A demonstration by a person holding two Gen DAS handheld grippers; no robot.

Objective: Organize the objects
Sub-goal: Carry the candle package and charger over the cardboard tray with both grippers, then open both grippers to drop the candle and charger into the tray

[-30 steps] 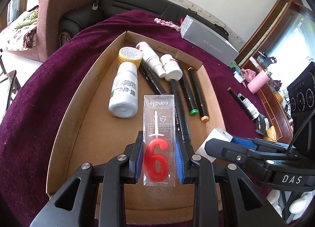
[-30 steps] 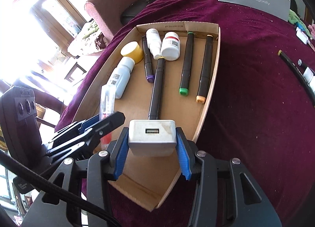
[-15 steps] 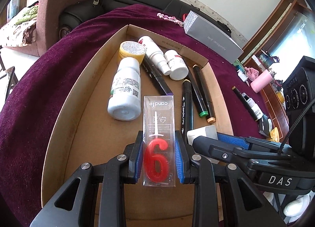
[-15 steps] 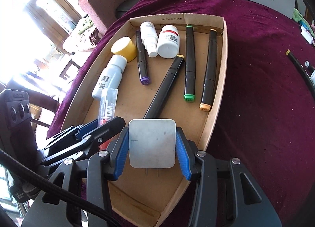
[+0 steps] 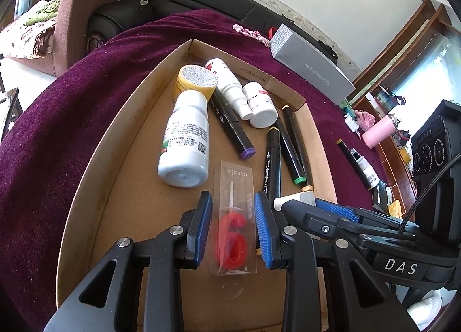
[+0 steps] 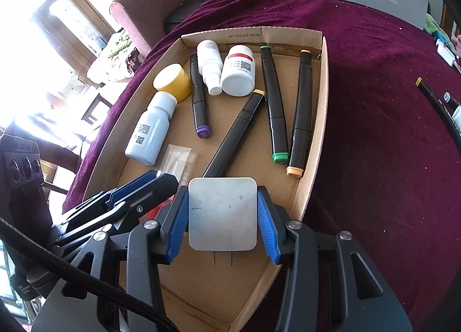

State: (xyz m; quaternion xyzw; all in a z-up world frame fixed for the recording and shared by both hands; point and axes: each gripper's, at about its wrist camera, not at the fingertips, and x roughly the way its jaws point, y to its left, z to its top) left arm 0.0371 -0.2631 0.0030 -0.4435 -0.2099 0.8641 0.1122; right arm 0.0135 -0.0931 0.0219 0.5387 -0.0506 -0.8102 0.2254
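Candle packet: in the left wrist view, a clear sleeve with a red number-six candle (image 5: 232, 234) lies between the blue pads of the left claw (image 5: 232, 228), low over the floor of the cardboard tray (image 5: 95, 188).
Left claw: its jaws are opening; a sliver of daylight shows on both sides of the packet, so the grip reads as let go.
Tray contents: a white bottle (image 5: 185, 142) lies just left of the packet, with four black markers (image 5: 230, 127) and smaller bottles toward the far end.
Step in hand: setting the candle down in the tray, by the look of it nearly done.
Charger: in the right wrist view, a white plug adapter (image 6: 222, 214) sits squarely between the pads of the right claw (image 6: 223, 216), clenched on its sides, prongs pointing back, above the tray's near right corner.
Neighbour: the yellow-capped marker (image 6: 234, 136) lies diagonally, its near end just under the adapter.
Counter: a maroon cloth (image 6: 374, 101) covers it; more pens wait at the right edge, well apart from the tray.
Next move: likely lifting the left claw clear without dragging the sleeve, then lowering the adapter onto bare cardboard beside that marker.
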